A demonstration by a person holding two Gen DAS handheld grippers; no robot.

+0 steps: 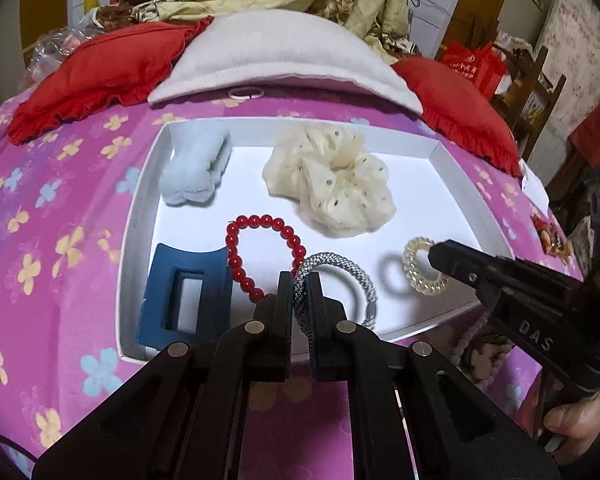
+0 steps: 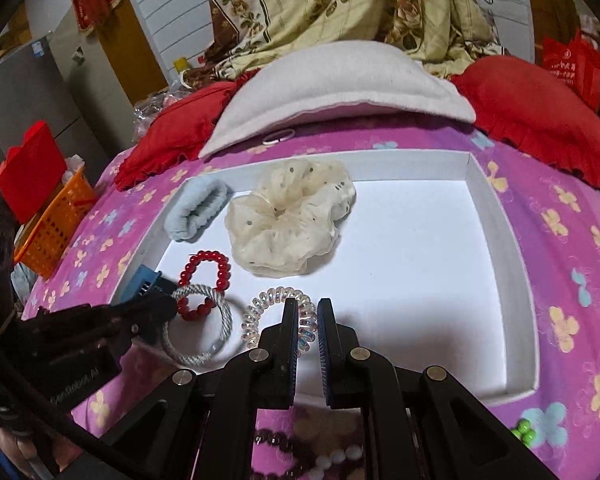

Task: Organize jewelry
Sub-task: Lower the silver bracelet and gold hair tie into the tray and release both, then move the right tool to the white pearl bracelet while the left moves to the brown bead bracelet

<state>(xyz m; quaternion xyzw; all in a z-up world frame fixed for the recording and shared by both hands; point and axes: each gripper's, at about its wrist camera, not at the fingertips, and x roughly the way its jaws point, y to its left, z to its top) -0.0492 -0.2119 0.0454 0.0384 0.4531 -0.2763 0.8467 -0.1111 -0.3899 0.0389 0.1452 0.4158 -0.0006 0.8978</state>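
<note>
left gripper (image 1: 299, 280) clamped on grey braided hair tie (image 1: 340, 276) | right gripper (image 2: 308, 312) pinching clear spiral coil tie (image 2: 278, 314) | both over white shallow tray (image 2: 500, 216) | lower onto bare floor right of cream scrunchie (image 2: 288, 220), apart, then release

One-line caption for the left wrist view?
Left gripper shut on grey braided hair tie over white tray; right gripper holds clear spiral tie.

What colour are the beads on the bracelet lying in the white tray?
Glossy red: the round-beaded bracelet shows best in the left wrist view, inside the white tray.
</note>
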